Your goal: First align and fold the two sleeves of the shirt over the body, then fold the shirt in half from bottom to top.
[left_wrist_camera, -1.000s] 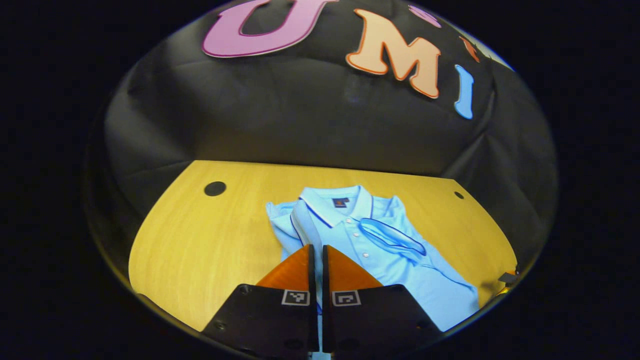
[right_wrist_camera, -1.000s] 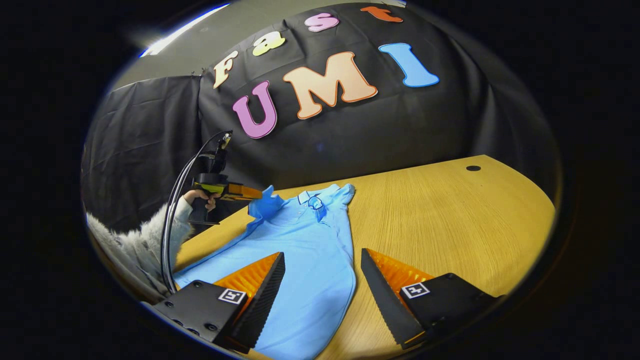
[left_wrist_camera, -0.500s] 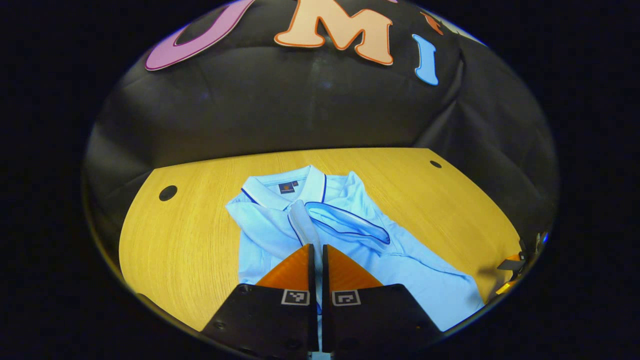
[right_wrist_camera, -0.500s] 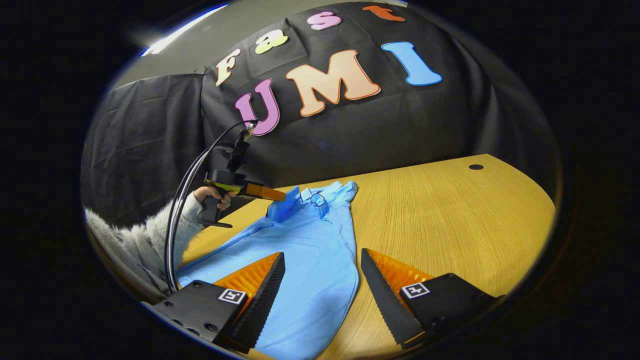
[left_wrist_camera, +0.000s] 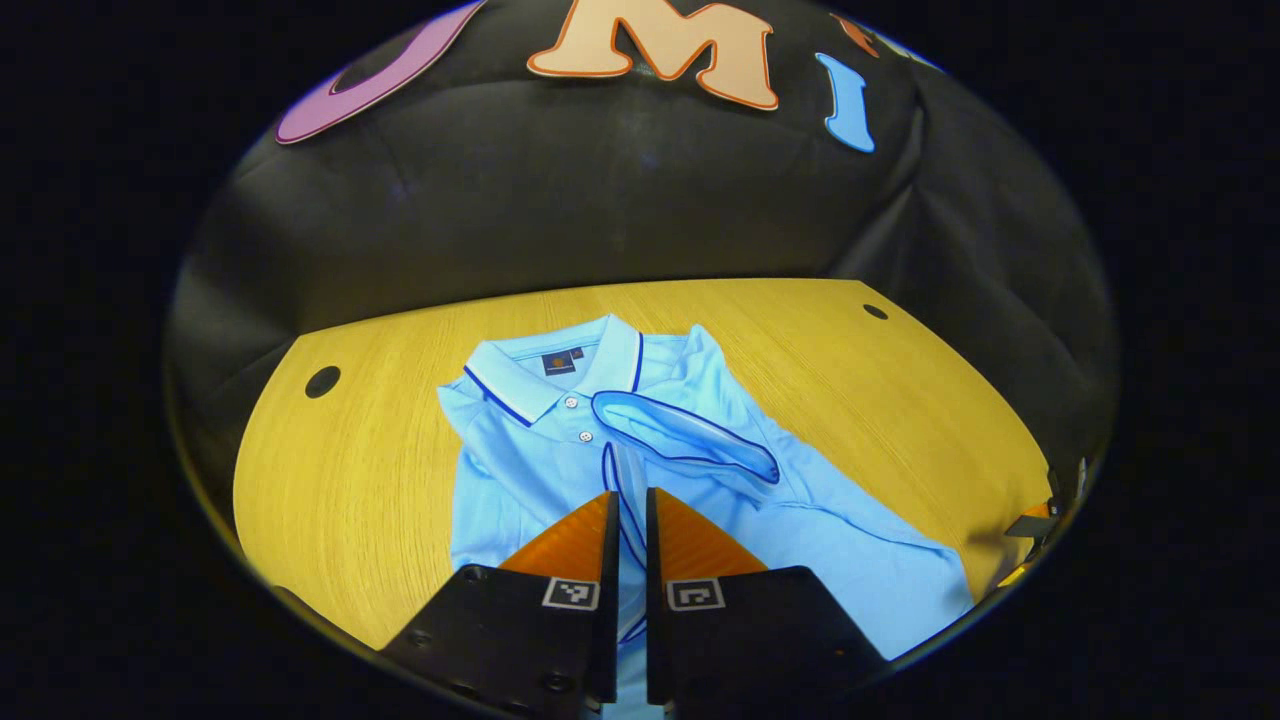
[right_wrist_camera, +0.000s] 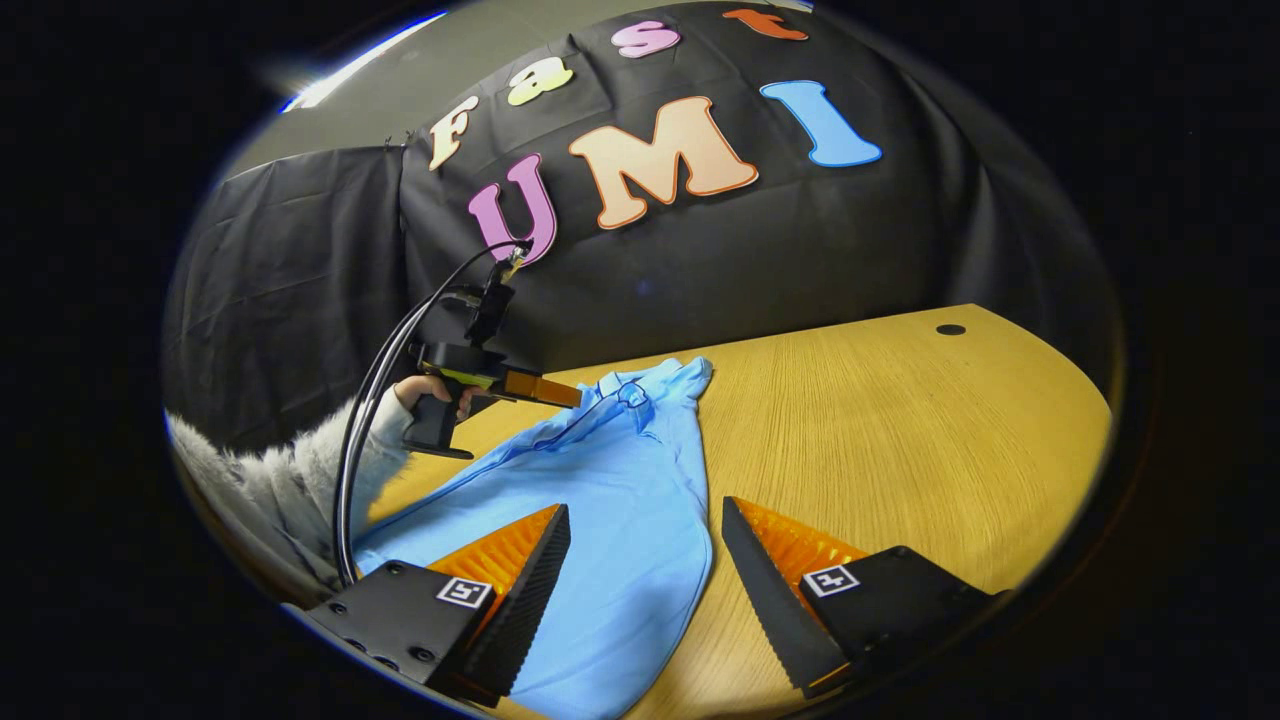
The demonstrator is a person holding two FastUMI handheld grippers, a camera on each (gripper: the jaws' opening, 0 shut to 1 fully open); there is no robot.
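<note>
We hold the left hand-held gripper (left_wrist_camera: 627, 510) low over the shirt (left_wrist_camera: 560, 450), its jaws clamped on the hem of a sleeve (left_wrist_camera: 628, 500) drawn across the body. In the right gripper view it shows farther off (right_wrist_camera: 570, 397), gripped by a hand (right_wrist_camera: 432, 392) in a fuzzy sleeve, cables (right_wrist_camera: 385, 370) looping above. The right hand-held gripper (right_wrist_camera: 640, 530) hangs with its jaws wide apart above the shirt's lower edge, touching nothing. The other sleeve (left_wrist_camera: 685, 440) lies folded over the chest. The shirt lies on the tabletop (right_wrist_camera: 900, 440), collar toward the booth wall.
</note>
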